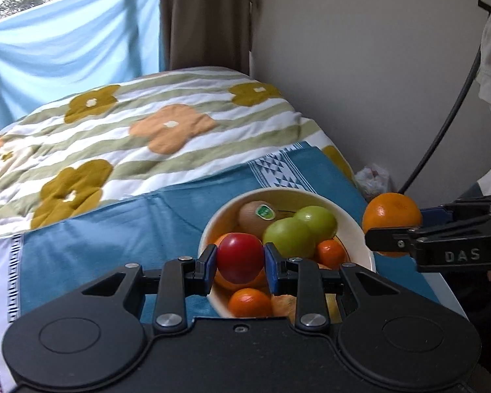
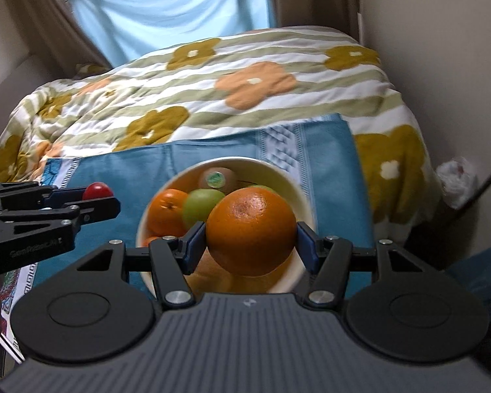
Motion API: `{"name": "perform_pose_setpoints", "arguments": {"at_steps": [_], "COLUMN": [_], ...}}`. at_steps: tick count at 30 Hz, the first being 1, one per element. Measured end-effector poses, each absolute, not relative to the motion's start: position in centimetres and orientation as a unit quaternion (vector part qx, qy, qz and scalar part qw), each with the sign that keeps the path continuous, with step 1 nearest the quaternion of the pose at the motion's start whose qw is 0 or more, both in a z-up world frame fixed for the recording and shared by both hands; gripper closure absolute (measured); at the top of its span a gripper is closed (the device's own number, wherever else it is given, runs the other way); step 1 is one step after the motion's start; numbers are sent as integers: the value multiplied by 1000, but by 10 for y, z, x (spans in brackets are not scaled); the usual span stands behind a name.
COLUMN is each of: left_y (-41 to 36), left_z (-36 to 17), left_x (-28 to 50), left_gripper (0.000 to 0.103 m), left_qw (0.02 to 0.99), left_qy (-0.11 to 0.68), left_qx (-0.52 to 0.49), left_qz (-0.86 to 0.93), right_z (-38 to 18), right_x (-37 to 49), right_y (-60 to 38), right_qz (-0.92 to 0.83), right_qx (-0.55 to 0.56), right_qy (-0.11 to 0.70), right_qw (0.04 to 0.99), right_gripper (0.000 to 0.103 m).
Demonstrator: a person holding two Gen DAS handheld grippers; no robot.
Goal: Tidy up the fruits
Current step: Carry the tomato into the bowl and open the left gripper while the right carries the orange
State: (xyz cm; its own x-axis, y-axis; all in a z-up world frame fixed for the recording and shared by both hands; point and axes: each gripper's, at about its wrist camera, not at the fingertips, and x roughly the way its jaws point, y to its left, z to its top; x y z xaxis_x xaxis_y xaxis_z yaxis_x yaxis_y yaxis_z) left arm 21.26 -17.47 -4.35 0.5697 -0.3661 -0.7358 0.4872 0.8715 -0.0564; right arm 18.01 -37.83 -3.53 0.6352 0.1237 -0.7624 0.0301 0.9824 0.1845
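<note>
A: Looking at the left gripper [image 1: 240, 258] first. What's it got?

B: A small round shiny red fruit [image 1: 240, 258], maybe a plum. The blue pads pinch it on both sides, so the jaws are squeezed on it. It's up in the air, above the near edge of the round cream bowl [image 1: 356, 229].

A: And the right gripper [image 2: 250, 240]?

B: It's got a big round orange [image 2: 251, 231]. Jaws spread pretty wide, but pads press on both sides of it. It hangs over the bowl too.

A: What's in the bowl?

B: A brown fuzzy kiwi w/ a green sticker [image 1: 257, 216] at the back, two round green fruits [image 1: 299, 231] touching each other, and a few small oranges [image 1: 249, 303]. There's smth pale yellow at the bottom, can't tell what.

A: Where's the bowl sit?

B: On a blue cloth w/ a white patterned stripe [image 1: 114, 239]. Behind it is a striped quilt w/ big yellow and orange flowers [image 1: 140, 124]. A light blue sheet [image 1: 68, 42] hangs at the window, brown curtain [image 1: 206, 16] next to it.
</note>
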Motion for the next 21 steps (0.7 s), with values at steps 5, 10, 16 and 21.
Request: {"name": "perform_pose_setpoints", "arguments": {"at_steps": [5, 10, 16, 21], "left_y": [-192, -197, -197, -194], "left_z": [-62, -74, -77, -73], "left_x": [221, 223, 222, 219], "left_gripper": [69, 69, 62, 40], "left_qw": [871, 863, 863, 867], "left_qy": [414, 431, 431, 424], "left_qx": [87, 89, 88, 88], "left_qz": [-249, -250, -248, -245], "right_z": [-44, -48, -51, -52], "right_x": [175, 174, 177, 178], "right_y": [-392, -399, -400, -401], "right_qz": [11, 3, 1, 2], "right_qx": [109, 122, 131, 132], "right_qy": [429, 427, 427, 427], "right_qw": [897, 896, 895, 895], "right_gripper": [30, 30, 30, 30]}}
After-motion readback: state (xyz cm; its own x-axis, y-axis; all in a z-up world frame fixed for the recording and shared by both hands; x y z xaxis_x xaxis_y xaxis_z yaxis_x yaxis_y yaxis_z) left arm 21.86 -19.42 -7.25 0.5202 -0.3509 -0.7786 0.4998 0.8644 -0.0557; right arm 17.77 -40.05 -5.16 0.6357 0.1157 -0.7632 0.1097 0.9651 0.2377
